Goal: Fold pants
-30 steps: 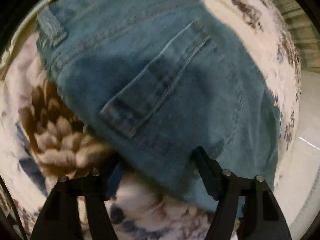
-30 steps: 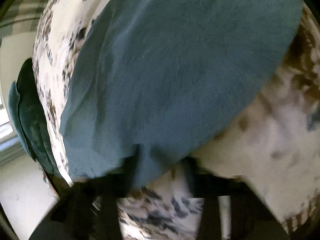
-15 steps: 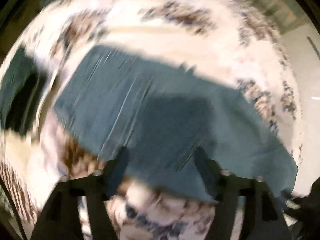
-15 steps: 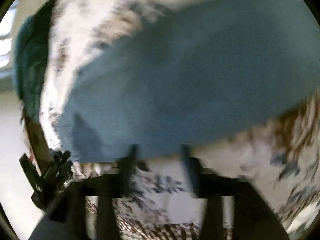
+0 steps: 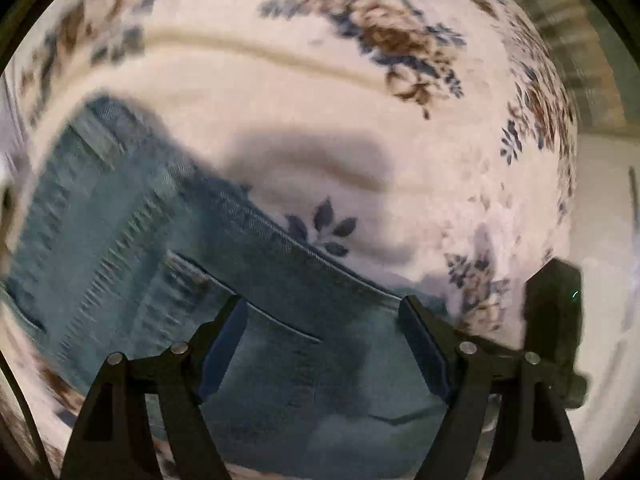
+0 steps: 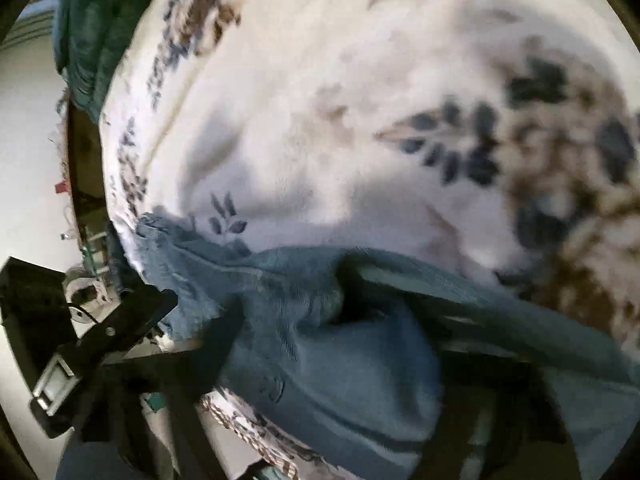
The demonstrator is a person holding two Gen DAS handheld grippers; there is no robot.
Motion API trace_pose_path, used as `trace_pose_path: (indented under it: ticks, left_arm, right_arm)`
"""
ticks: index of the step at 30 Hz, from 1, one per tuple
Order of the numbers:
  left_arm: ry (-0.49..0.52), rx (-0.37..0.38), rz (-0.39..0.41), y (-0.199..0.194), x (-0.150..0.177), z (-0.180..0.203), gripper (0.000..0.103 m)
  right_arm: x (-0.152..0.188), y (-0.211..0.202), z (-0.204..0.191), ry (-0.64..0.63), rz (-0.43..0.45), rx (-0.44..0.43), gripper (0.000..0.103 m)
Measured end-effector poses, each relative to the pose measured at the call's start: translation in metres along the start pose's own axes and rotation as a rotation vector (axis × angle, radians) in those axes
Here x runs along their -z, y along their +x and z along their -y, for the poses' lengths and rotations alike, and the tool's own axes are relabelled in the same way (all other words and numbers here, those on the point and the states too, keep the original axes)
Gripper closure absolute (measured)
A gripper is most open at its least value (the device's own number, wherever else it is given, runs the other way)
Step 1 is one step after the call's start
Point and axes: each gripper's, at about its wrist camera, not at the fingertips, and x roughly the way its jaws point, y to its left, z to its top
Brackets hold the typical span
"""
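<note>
The jeans (image 5: 168,280) lie on the flowered bedspread (image 5: 320,120), and from my left side I see their denim spread from the lower left towards the middle, a pocket seam slanting across just ahead of my fingertips. My left gripper (image 5: 322,310) hangs above that cloth with its jaws wide apart and nothing pinched between them; the denim shows flat below the gap, and the pads do not press on it. To the right of those fingers a dark block of my other tool (image 5: 554,320) stands near the bedspread's edge. On my right side the jeans (image 6: 320,360) are bunched into a raised fold close up against the camera, and my right gripper (image 6: 336,320) has just been closing, its jaws now drawn nearly together with that fold of denim caught between them, though blur hides the pads themselves. The cloth drapes over the gripper towards the right. Beyond the fold the bedspread (image 6: 320,100) stretches away, and a dark green cloth (image 6: 92,20) lies at its far left edge.
</note>
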Motion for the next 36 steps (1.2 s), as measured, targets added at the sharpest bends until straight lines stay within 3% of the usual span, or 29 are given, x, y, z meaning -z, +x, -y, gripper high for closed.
trace_pose_path:
  ticks: [4, 8, 11, 16, 18, 19, 23, 28, 30, 32, 35, 36]
  left_arm:
    - [-0.147, 0.087, -0.074, 0.006, -0.005, -0.019, 0.026]
    - [-0.29, 0.167, -0.126, 0.013, -0.007, -0.036, 0.026]
    - [-0.345, 0.167, -0.158, 0.02, -0.006, -0.041, 0.026]
    - [-0.256, 0.029, -0.19, 0.04, -0.009, -0.029, 0.031]
    - [-0.165, -0.074, -0.174, 0.044, -0.004, -0.02, 0.061]
    - [-0.123, -0.095, -0.153, 0.043, -0.001, -0.018, 0.062]
    - [-0.116, -0.048, -0.11, 0.032, 0.006, -0.024, 0.075]
    - [-0.114, -0.021, -0.099, 0.026, 0.01, -0.028, 0.076]
    - [-0.123, -0.013, -0.093, 0.025, 0.011, -0.025, 0.076]
    - [-0.121, -0.01, -0.087, 0.023, 0.009, -0.025, 0.076]
    - [-0.143, 0.009, -0.086, 0.023, 0.008, -0.029, 0.076]
    - [-0.153, 0.013, -0.084, 0.023, 0.008, -0.031, 0.076]
  right_arm:
    - [0.018, -0.009, -0.008, -0.053, 0.068, -0.023, 0.086]
    - [0.043, -0.024, -0.017, -0.117, 0.108, -0.104, 0.087]
    - [0.076, -0.039, -0.023, -0.196, 0.128, -0.125, 0.087]
    - [0.106, -0.036, -0.046, -0.288, 0.129, -0.096, 0.087]
    - [0.108, -0.034, -0.049, -0.313, 0.131, -0.089, 0.087]
    - [0.104, -0.031, -0.047, -0.308, 0.134, -0.093, 0.087]
    - [0.086, -0.023, -0.023, -0.213, 0.1, -0.199, 0.078]
    - [0.06, -0.008, -0.005, -0.15, 0.027, -0.279, 0.048]
    - [0.047, 0.005, -0.017, -0.184, -0.018, -0.2, 0.044]
    - [0.038, 0.024, -0.034, -0.239, -0.074, -0.143, 0.034]
    - [0.036, 0.057, -0.053, -0.288, -0.193, -0.087, 0.034]
    - [0.037, 0.059, -0.055, -0.29, -0.188, -0.067, 0.05]
